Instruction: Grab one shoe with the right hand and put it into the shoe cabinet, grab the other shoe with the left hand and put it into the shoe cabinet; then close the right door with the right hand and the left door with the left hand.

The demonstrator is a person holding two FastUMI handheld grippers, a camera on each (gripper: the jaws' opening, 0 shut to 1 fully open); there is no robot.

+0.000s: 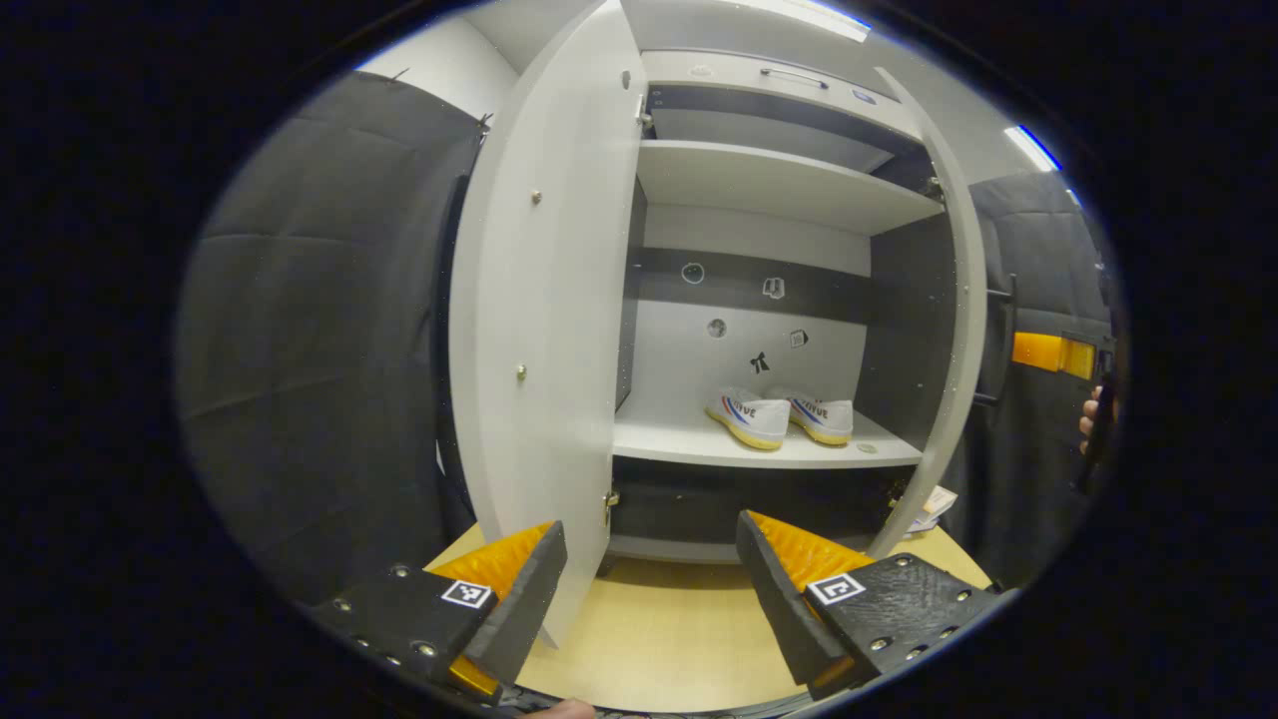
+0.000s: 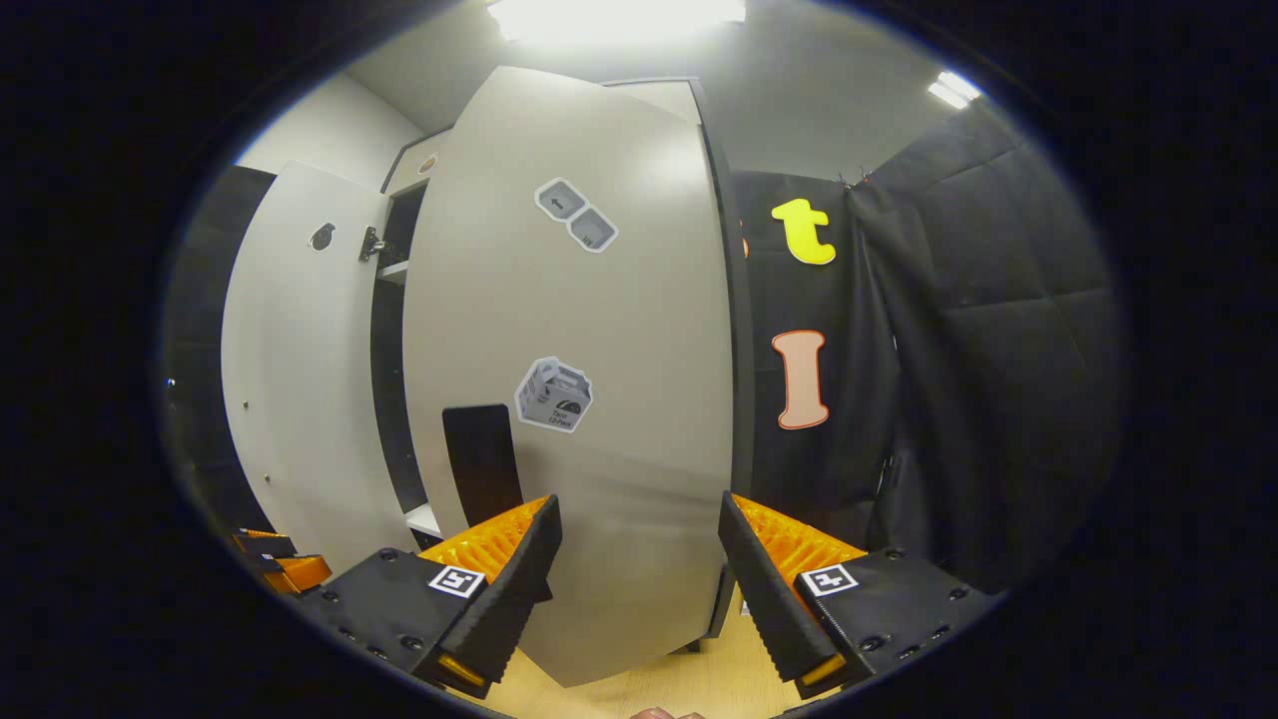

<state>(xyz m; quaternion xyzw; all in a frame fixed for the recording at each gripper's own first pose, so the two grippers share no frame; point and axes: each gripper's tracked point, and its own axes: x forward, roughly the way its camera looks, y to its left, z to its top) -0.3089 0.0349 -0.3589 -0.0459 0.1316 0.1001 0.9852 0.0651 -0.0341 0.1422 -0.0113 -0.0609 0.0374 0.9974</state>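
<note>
Both shoes (image 1: 781,416) already sat side by side on the lower shelf (image 1: 699,444) of the shoe cabinet (image 1: 779,180), toward its right end and touching or nearly touching each other, so the first half of the task looked done and only the two doors were left. In the left gripper view the left gripper (image 1: 651,589) stood with its fingers spread wide and nothing between them, low in front of the cabinet above the wooden counter (image 1: 659,629); the left door (image 1: 539,330) swung out toward it, its free edge passing just beside the gripper's left finger, though I could not tell whether they touched. The right door (image 1: 954,330) showed there edge-on at the cabinet's right side, still wide of shut. In the right gripper view the right gripper (image 2: 639,584) was likewise spread and empty, facing the outer face of the right door (image 2: 579,399), which stood very near, with the door's lower edge falling between the two fingers; contact was not clear. The left door (image 2: 300,379) stood beyond it, also ajar, with a dark gap of the cabinet's inside between the two. By my reading the right door's closing push was the step in hand, and the left door would follow.
</note>
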